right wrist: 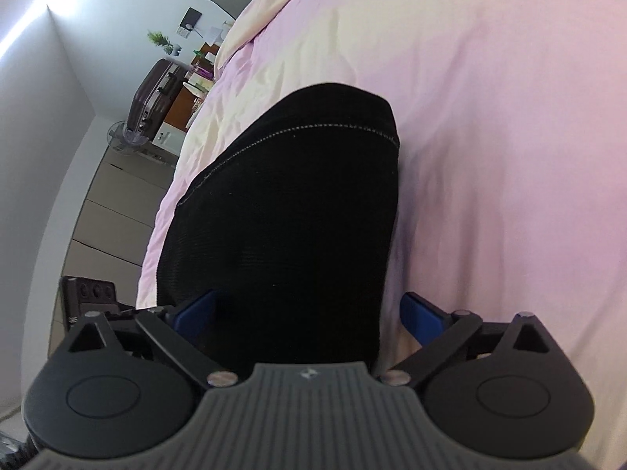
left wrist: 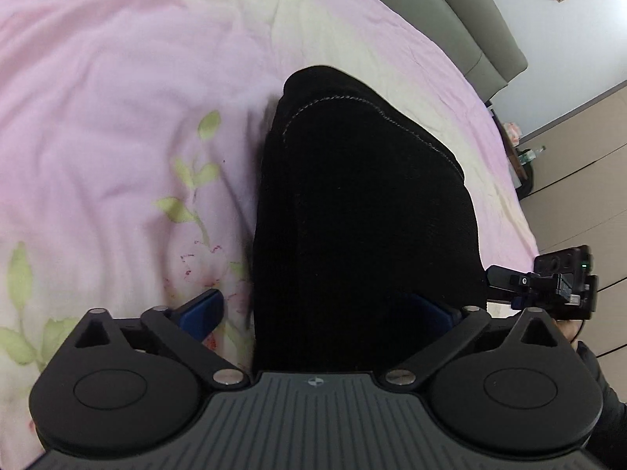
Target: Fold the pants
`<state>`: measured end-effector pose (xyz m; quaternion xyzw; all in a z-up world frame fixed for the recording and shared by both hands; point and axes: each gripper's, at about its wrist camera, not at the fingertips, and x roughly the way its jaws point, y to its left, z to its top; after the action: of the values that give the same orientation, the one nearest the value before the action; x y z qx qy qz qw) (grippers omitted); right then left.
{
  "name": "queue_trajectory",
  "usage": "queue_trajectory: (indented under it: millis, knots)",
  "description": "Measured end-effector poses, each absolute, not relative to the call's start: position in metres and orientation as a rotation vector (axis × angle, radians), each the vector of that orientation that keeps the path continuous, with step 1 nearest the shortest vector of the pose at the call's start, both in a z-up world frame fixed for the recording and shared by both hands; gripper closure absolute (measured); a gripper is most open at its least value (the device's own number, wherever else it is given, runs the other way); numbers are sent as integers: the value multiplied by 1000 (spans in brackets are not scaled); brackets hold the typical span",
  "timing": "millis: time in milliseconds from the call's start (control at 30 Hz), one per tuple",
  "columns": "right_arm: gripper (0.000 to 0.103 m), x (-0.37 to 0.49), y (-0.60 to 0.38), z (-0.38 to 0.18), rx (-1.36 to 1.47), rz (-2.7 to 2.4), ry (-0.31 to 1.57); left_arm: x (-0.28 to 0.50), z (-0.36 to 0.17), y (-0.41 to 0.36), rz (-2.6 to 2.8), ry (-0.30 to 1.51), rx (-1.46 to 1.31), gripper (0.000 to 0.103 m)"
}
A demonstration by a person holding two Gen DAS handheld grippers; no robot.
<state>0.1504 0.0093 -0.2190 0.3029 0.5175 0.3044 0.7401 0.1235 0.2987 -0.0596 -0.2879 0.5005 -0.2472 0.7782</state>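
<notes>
The black pants (left wrist: 364, 215) lie folded in a compact pile on the pink bedsheet (left wrist: 117, 98), a pale stitched seam across the top. My left gripper (left wrist: 319, 315) is open, its blue pads (left wrist: 202, 309) spread wide around the near edge of the pile. In the right wrist view the same pants (right wrist: 282, 211) lie ahead, and my right gripper (right wrist: 309, 313) is open too, blue pads (right wrist: 421, 315) astride the near edge. The right gripper's body shows at the right edge of the left wrist view (left wrist: 556, 286). Neither gripper holds cloth.
The sheet has a green leaf print (left wrist: 192, 180) left of the pants. A grey headboard (left wrist: 450, 15) is at the far end. Beside the bed stand a suitcase (right wrist: 154, 94), a fan (right wrist: 125, 137) and beige drawers (right wrist: 117, 203).
</notes>
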Motion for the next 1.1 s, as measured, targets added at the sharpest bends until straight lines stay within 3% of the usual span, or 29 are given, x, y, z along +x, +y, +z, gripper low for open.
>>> queue_trajectory:
  millis: [200, 700, 867, 1067, 1100]
  knots:
    - [5, 167, 14, -249, 819, 716, 1202, 131, -70, 302, -611, 1067, -648, 0]
    - [6, 166, 47, -259, 804, 737, 1114, 138, -69, 288, -698, 1065, -584, 0]
    - [23, 154, 47, -254, 820, 705, 1077, 131, -61, 281, -671, 1041, -555, 0]
    - [32, 141, 44, -218, 826, 716, 1055, 113, -34, 285, -685, 992, -586, 27]
    - [32, 137, 40, -210, 831, 722, 1048, 107, -29, 285, -695, 985, -597, 27]
